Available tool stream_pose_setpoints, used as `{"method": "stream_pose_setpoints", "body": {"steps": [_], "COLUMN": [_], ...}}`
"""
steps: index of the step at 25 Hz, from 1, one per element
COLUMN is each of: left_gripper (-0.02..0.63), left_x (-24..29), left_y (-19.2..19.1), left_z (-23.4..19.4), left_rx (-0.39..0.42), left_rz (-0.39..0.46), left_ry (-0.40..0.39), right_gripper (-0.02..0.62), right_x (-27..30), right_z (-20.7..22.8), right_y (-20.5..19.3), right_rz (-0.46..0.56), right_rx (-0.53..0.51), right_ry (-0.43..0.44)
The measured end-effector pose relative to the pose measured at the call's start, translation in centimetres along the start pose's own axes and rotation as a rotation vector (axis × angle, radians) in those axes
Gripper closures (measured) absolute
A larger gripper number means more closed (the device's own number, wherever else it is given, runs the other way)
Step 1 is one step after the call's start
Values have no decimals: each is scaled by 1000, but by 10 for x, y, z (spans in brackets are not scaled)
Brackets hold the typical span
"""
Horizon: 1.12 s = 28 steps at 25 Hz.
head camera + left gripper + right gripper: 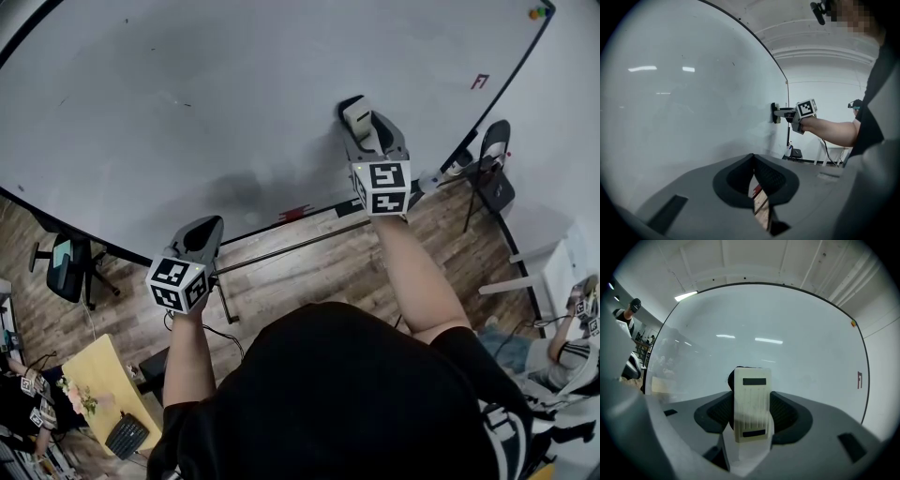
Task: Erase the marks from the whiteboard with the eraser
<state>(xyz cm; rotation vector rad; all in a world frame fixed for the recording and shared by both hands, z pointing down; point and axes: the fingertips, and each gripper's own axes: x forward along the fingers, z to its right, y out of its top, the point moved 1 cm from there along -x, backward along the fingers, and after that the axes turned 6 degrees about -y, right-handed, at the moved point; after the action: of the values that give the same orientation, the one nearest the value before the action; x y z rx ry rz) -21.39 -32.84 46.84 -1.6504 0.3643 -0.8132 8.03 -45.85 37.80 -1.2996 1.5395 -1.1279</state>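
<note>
1. Far left, head view: a black office chair (66, 267) stands on the wood floor (309, 272). At its 5 o'clock is a yellow table (94, 380) w/ a keyboard (125, 436) on it.
2. L gripper (202, 234) sits at 9 o'clock of the frame centre, low by the bottom edge of the whiteboard (234, 84). In its own view, L gripper (753, 180) has its jaws together at the tips w/ nothing between them; only a thin slit lower down shows floor.
3. A grey smudge (246, 192) lies on the board at 1 o'clock from the L gripper. A small red mark (295, 213) sits at 4 o'clock from the smudge, right at the board's edge.
4. A metal rail (291, 248) runs under the board, approx. from the L gripper toward the R one.
5. R gripper (367, 127) is at 1 o'clock of centre, jaws clamped on the eraser (356, 114).
6. R gripper view: eraser (751, 399) is upright between the jaws, white back w/ two black bars facing the camera, R gripper (751, 416) tight on both sides.
7. L gripper view: eraser (775, 113) looks flat against the board, R gripper (786, 112) behind it at 3 o'clock.
8. Far right, head view: a 2nd red mark (479, 82) on the board, and a grey chair (492, 173) at its 6 o'clock.
</note>
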Motion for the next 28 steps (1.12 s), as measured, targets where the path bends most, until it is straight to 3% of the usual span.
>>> {"method": "stream_pose_setpoints", "body": {"steps": [16, 28], "left_gripper": [594, 594], "left_x": [-33, -40], "left_y": [-10, -15], "left_z": [-13, -12], "left_rx": [-7, -9], "left_rz": [-6, -12], "left_ry": [27, 33], "right_gripper": [362, 362], "right_x": [-7, -9], "right_z": [-94, -95], "right_y": [18, 14], "right_rz": [23, 2], "right_rx": [-52, -93], "right_ry": [121, 123]}}
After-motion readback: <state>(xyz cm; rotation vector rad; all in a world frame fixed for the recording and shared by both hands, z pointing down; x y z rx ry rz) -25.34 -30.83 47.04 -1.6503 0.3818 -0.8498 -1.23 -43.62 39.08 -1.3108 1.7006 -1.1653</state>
